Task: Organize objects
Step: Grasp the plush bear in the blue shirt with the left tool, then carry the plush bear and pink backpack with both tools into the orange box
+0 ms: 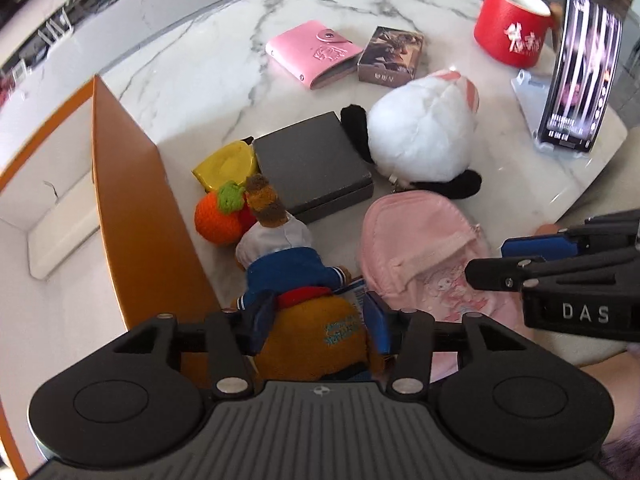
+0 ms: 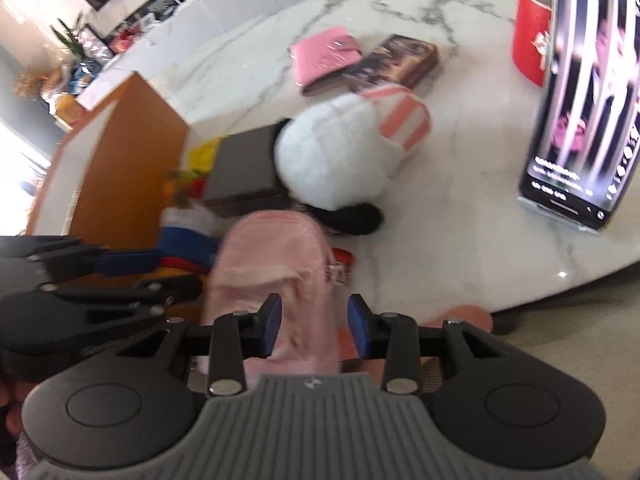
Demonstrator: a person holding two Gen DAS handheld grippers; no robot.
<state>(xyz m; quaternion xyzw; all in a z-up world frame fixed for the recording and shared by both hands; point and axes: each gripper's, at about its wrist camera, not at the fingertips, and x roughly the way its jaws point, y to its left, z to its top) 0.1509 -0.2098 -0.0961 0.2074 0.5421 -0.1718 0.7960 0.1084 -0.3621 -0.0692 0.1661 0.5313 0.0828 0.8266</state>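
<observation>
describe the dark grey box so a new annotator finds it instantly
On the marble table, look just right of the tall orange box. The dark grey box lies flat between the yellow toy and the white plush. It is the only plain, unprinted, matte slab there.

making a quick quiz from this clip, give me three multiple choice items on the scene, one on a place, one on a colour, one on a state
1. What lies directly beside the pink wallet?
A. patterned card box
B. yellow toy
C. phone

2. What colour is the mug?
A. blue
B. red
C. green

3. What sits between the left tool's fingers?
A. grey box
B. nothing
C. brown plush bear

Answers:
1 A, the box's edge lies right against the wallet.
2 B, it is red with white lettering.
3 C, the bear's body fills the gap between the blue pads.
</observation>
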